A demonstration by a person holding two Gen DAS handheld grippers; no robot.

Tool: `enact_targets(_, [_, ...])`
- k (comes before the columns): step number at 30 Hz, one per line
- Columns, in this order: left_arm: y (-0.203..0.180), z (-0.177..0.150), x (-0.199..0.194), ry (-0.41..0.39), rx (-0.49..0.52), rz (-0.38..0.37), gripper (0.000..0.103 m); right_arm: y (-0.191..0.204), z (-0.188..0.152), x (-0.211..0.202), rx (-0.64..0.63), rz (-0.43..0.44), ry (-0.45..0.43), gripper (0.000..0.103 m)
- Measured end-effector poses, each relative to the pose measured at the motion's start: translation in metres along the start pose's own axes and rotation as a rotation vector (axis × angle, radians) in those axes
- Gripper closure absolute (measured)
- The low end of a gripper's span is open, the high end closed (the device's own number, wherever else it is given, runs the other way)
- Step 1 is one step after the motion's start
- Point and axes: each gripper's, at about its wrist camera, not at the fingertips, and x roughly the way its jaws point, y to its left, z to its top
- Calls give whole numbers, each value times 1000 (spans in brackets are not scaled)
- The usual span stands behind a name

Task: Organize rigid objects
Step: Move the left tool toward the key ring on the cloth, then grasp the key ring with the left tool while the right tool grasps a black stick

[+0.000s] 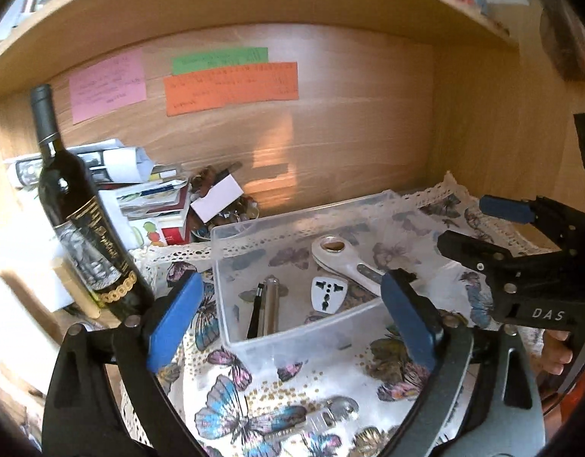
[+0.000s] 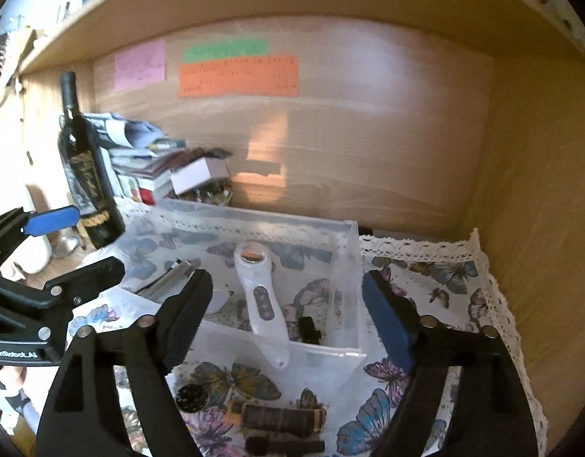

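Observation:
A clear plastic bin (image 1: 231,327) (image 2: 349,251) stands on a butterfly-print cloth. In it lie a white handheld device (image 1: 345,262) (image 2: 260,297), a white plug adapter (image 1: 327,292), a metal cylinder (image 1: 270,304) (image 2: 170,274) with a black pen (image 1: 254,314), and a small black piece (image 2: 309,329). My left gripper (image 1: 292,316) is open and empty before the bin. My right gripper (image 2: 288,316) is open and empty above the bin's near wall. In front of the bin lie a silver wrench (image 1: 326,415), a dark cylinder (image 2: 281,419), a black round cap (image 2: 192,397) and a black stick (image 2: 284,446).
A dark wine bottle (image 1: 83,224) (image 2: 85,175) stands at the left. Behind it are stacked papers and booklets (image 1: 140,190) (image 2: 147,160) and a white box (image 1: 216,200). A wooden shelf back wall (image 1: 330,133) and right side wall (image 2: 539,190) enclose the space.

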Motion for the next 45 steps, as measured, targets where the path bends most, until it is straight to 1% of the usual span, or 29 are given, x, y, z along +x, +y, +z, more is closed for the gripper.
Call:
enact_targets(4, [5,-9,-16,-8,-25,-10,4,3,-8,-20,-11,-13,-28,20])
enact_targets(8, [11,-24,-22,18,-41,-10,3,2,-20,-31,0,-14,-28,17])
enact_targets(14, [16,-55,-13,120,-65,-20,4,-5,-49,-33,20,-29,36,17])
enact_targets(18, [14,-76,-2,191,-43,-29,4,-15,-73,-26,44,-37,110,17])
enact_targets(20, [11,-85,3,226,-28,-35,9,-19,-82,-23,56,-33,144,17])
enact_targets(22, [6,-91,9,265,-6,-50,20,-22,-91,-19,70,-28,181,17])
enact_targets(24, [2,-95,16,298,16,-61,21,-24,-99,-15,80,-24,212,17])
enact_targets(29, [-5,-98,24,342,53,-74,28,-22,-109,-8,81,4,261,17])
enact_targets(31, [-8,-96,28,366,64,-87,33,-19,-110,-4,65,9,277,17])
enact_targets(35, [-11,-97,38,411,80,-116,41,-13,-109,6,47,30,299,17])
enact_targets(38, [-11,-97,42,404,76,-126,47,-8,-108,13,44,40,312,17])
enact_targets(40, [-9,-97,42,391,64,-129,63,-7,-109,17,58,43,322,17])
enact_targets(42, [-6,-97,42,384,56,-131,69,-6,-110,19,62,33,319,17])
enact_targets(43, [-5,-97,42,380,54,-132,71,-5,-109,18,59,29,316,20])
enact_targets(44, [-5,-98,41,376,54,-131,71,-5,-109,17,60,28,311,23])
enact_targets(45, [-4,-98,39,374,50,-132,72,-5,-109,17,58,23,310,31])
